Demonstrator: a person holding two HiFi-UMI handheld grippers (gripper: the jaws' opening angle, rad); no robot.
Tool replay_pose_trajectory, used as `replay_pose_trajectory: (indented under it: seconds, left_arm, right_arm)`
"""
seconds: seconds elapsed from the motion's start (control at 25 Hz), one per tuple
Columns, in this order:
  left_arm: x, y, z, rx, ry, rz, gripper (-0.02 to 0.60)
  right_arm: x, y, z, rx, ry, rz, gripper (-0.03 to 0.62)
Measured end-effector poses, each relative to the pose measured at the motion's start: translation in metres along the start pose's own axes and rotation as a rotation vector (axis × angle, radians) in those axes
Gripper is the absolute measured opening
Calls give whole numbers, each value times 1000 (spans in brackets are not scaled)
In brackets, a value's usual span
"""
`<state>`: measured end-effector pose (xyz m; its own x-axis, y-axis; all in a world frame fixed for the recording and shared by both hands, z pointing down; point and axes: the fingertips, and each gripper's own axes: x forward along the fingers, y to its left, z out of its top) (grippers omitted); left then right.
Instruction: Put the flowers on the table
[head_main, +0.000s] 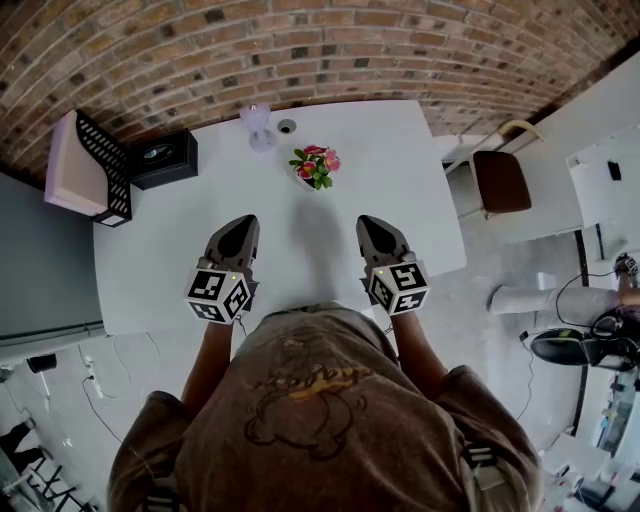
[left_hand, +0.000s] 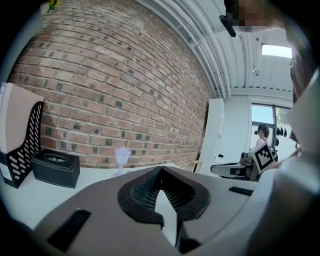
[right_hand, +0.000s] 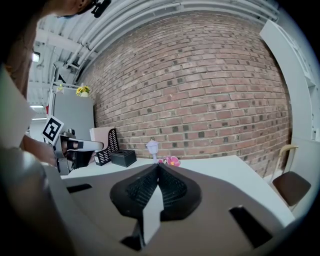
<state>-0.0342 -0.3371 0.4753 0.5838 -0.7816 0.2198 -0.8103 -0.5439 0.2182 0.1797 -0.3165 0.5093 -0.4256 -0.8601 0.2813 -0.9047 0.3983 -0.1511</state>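
Note:
A small pot of pink flowers (head_main: 316, 166) with green leaves stands on the white table (head_main: 400, 150), toward the far middle. Past the jaw tips in the right gripper view, the flowers (right_hand: 172, 161) show as a pink spot. My left gripper (head_main: 246, 219) hovers over the near part of the table, shut and empty, well short of the flowers. My right gripper (head_main: 368, 220) is level with it on the right, also shut with nothing held. The left gripper (left_hand: 161, 168) and the right gripper (right_hand: 158, 165) each show their tips touching in their own views.
A pale lavender lamp-like ornament (head_main: 258, 127) and a small round disc (head_main: 287, 126) sit at the table's far edge. A black box (head_main: 160, 158) and a perforated black file holder (head_main: 95, 165) are at the far left. A brown chair (head_main: 500, 180) stands right of the table, below a brick wall.

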Motion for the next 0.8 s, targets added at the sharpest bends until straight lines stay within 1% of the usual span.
replay_pose_trajectory:
  seconds: [0.44,0.8]
  left_arm:
    - [-1,2,-2,-16,8,22,21]
    - [-3,2,-3,-24,8,18,21]
  right_arm:
    - [3,-1,0,14,4,16,3]
    - [2,1,-4,23,14,20,3]
